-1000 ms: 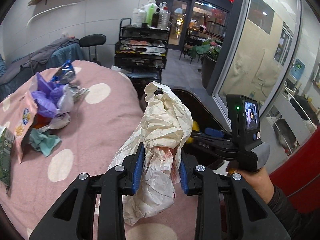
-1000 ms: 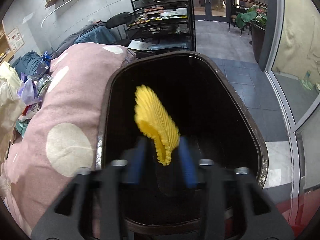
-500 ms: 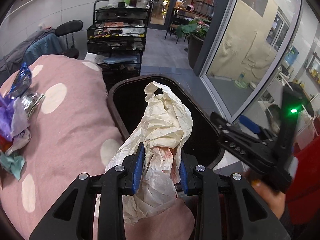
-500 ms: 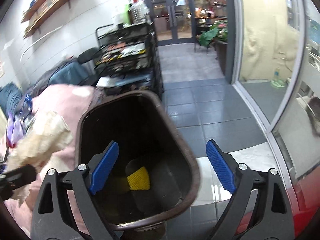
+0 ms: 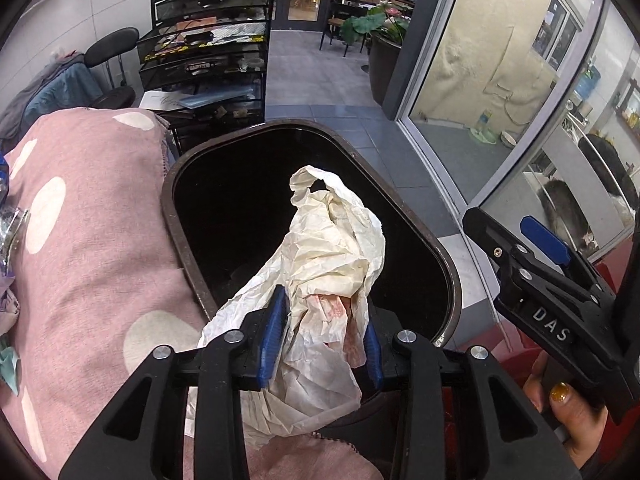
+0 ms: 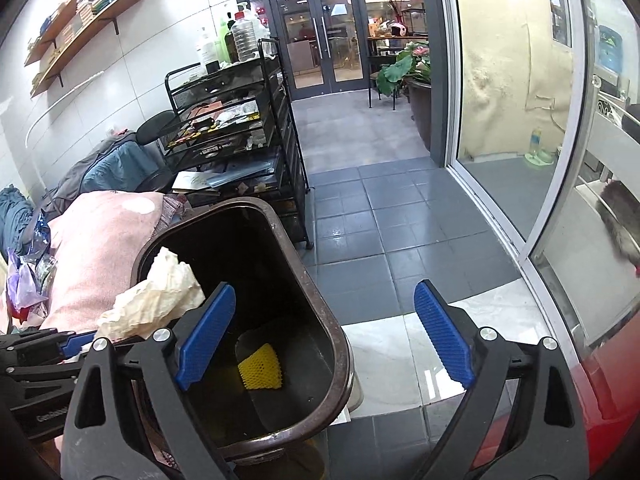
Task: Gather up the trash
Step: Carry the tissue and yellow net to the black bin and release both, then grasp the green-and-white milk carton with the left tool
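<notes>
My left gripper (image 5: 320,340) is shut on a crumpled cream paper wrapper (image 5: 328,264) with red stains, held over the near rim of the dark brown trash bin (image 5: 448,280). The wrapper (image 6: 156,300) also shows in the right wrist view, above the bin (image 6: 332,344). A yellow ridged piece of trash (image 6: 260,366) lies at the bin's bottom. My right gripper (image 6: 320,338) is open and empty, above the bin's right rim; it shows in the left wrist view (image 5: 532,248) to the right of the bin.
A pink polka-dot cloth (image 5: 88,240) covers the surface left of the bin, with more trash (image 6: 28,280) on it. A black wire shelf cart (image 6: 240,128) stands behind the bin. Grey tiled floor (image 6: 380,208) and a glass wall (image 6: 520,100) are on the right.
The right gripper let the yellow piece drop into the bin, opened, and pulled back to the right. The left gripper carried the wrapper from over the cloth to over the bin.
</notes>
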A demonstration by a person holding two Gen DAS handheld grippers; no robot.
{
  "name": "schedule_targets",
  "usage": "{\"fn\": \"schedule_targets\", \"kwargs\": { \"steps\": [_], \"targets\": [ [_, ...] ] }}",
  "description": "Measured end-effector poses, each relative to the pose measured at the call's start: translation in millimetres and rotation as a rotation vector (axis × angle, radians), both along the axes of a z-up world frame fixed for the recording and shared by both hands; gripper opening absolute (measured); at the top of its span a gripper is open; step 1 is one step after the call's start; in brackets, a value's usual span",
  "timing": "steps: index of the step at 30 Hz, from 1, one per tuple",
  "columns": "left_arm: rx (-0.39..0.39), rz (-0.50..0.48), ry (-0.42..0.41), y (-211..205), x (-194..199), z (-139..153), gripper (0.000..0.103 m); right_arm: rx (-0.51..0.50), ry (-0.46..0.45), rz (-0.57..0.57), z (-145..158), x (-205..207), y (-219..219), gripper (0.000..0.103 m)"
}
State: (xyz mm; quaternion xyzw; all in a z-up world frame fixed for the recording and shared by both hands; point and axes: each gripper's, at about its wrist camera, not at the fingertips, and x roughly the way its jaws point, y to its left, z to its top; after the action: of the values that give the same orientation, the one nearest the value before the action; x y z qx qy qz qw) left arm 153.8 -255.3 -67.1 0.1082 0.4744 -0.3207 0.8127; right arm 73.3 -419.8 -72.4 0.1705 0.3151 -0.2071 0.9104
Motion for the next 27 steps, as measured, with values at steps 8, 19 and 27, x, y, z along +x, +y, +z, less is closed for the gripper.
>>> {"fn": "schedule_targets", "kwargs": {
  "steps": [8, 19, 27],
  "targets": [
    [0.005, 0.015, -0.049, -0.1, 0.1, 2.2, 0.078, -0.008, -0.001, -0.023, 0.3, 0.4, -2.8, 0.094],
    [-0.021, 0.012, -0.188, 29.1, -24.4, 29.8, 0.093, -0.009, -0.010, 0.014, 1.7, -1.9, 7.6, 0.095],
    [-0.028, 0.089, -0.278, 94.5, -44.5, 44.0, 0.097, 0.004, -0.042, 0.109, 6.7, -1.6, 37.3, 0.095]
  ]
}}
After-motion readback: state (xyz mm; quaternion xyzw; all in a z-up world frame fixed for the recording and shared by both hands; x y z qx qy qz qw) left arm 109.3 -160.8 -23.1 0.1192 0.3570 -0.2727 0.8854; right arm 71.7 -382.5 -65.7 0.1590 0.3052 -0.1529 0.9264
